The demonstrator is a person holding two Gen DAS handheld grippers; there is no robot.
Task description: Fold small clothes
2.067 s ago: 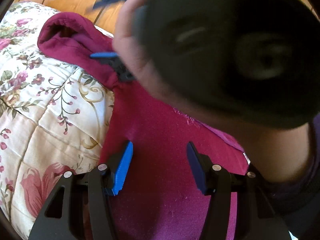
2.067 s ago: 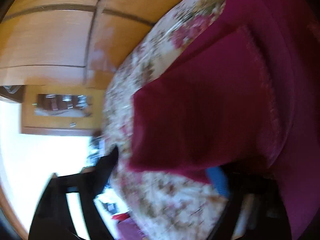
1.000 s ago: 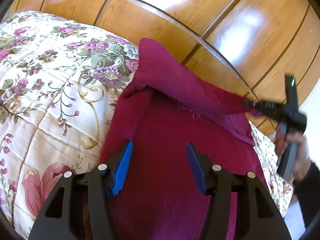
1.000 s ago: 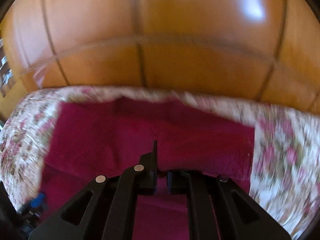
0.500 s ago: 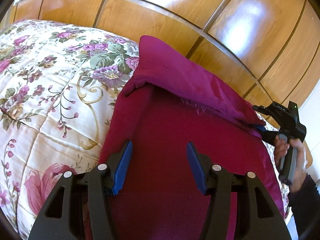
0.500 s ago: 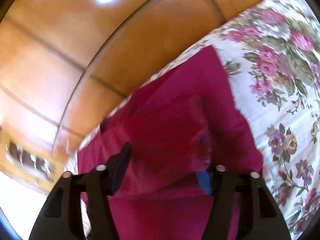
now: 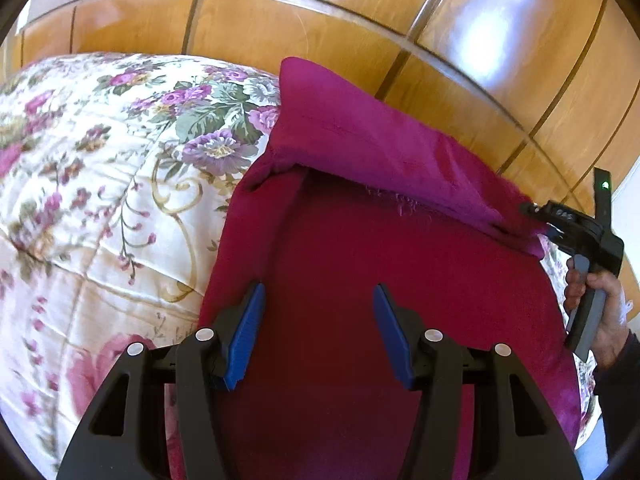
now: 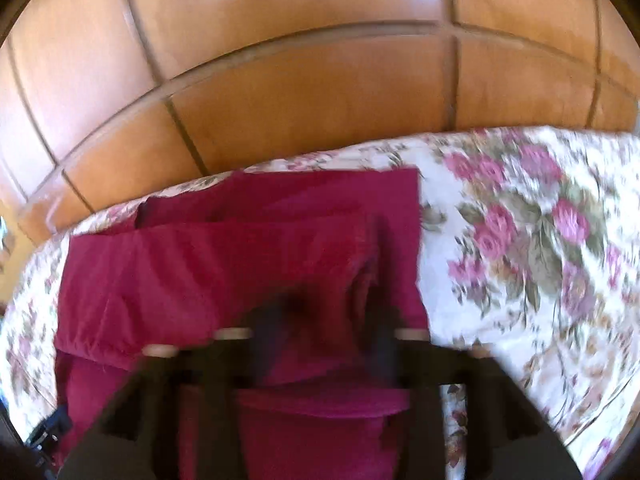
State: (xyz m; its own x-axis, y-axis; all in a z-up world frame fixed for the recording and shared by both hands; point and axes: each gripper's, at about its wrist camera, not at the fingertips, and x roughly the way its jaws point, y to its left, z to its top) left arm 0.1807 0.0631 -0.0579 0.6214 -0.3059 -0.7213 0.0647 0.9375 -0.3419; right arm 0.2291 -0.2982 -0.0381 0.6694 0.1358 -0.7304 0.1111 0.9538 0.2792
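A magenta garment [image 7: 360,272] lies on a floral quilt [image 7: 92,184], with a sleeve or flap [image 7: 380,148] folded across its far end. My left gripper [image 7: 316,332] is open, its blue pads above the garment's near part. My right gripper [image 7: 536,220] shows at the right in the left wrist view, at the folded flap's right end. In the right wrist view the garment [image 8: 224,272] fills the lower middle; my right gripper [image 8: 324,336] is blurred, its fingers apart with cloth between them.
A wooden panelled headboard [image 7: 360,20] rises just behind the garment. The quilt [image 8: 520,260] spreads to the right in the right wrist view. A hand [image 7: 600,300] holds the right gripper's handle.
The right gripper carried the sleeve across the garment from left to right and laid it down as a folded flap. The right fingers went from shut to apart. The left gripper stayed put.
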